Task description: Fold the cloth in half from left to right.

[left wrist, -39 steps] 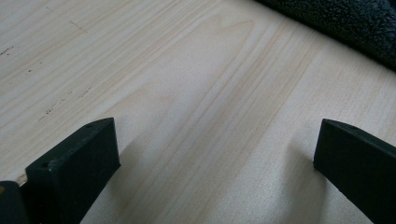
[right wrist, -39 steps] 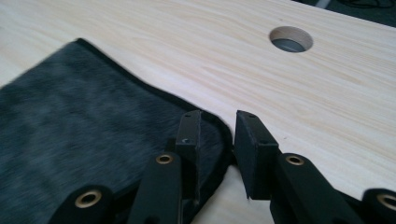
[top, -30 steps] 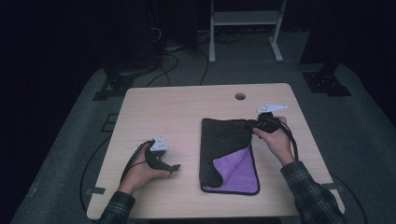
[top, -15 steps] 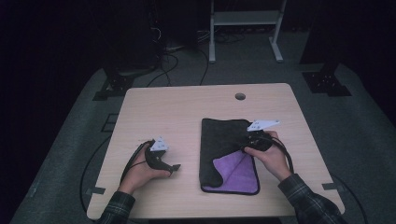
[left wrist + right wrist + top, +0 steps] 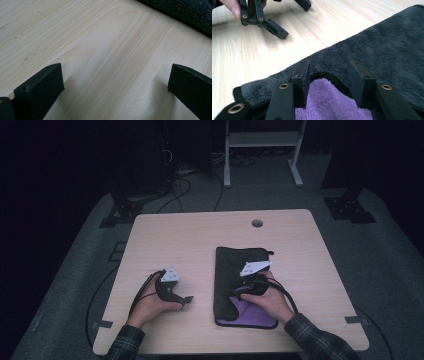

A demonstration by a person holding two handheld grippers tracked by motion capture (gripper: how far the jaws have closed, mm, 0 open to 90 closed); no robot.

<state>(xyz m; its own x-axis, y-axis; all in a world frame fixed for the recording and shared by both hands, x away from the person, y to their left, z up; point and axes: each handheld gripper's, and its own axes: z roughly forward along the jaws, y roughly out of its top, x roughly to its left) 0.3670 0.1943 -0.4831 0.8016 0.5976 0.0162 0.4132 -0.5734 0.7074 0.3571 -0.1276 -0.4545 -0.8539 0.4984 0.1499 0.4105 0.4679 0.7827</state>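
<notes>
A folded cloth (image 5: 235, 265) lies on the wooden table (image 5: 200, 235), dark grey outside with a purple inner face (image 5: 252, 314) showing at its near end. My right gripper (image 5: 234, 294) hovers low over that near part. Its jaws have just been opening, and in the right gripper view (image 5: 328, 75) the curled dark edge (image 5: 329, 75) sits between them untouched, above the purple pile (image 5: 324, 105). My left gripper (image 5: 182, 299) rests on bare wood left of the cloth, jaws wide apart (image 5: 115, 82) with nothing between them. The cloth's edge (image 5: 185, 12) lies just beyond.
A round cable hole (image 5: 257, 223) sits near the table's far edge. A white metal stand (image 5: 262, 140), cables (image 5: 185, 170) and black feet (image 5: 350, 207) are on the floor behind. One of the left gripper's fingers (image 5: 274, 28) shows near the cloth in the right gripper view.
My right hand has moved from the cloth's far right corner toward me and leftward, onto its near part. Less purple shows now. The left hand has stayed put.
</notes>
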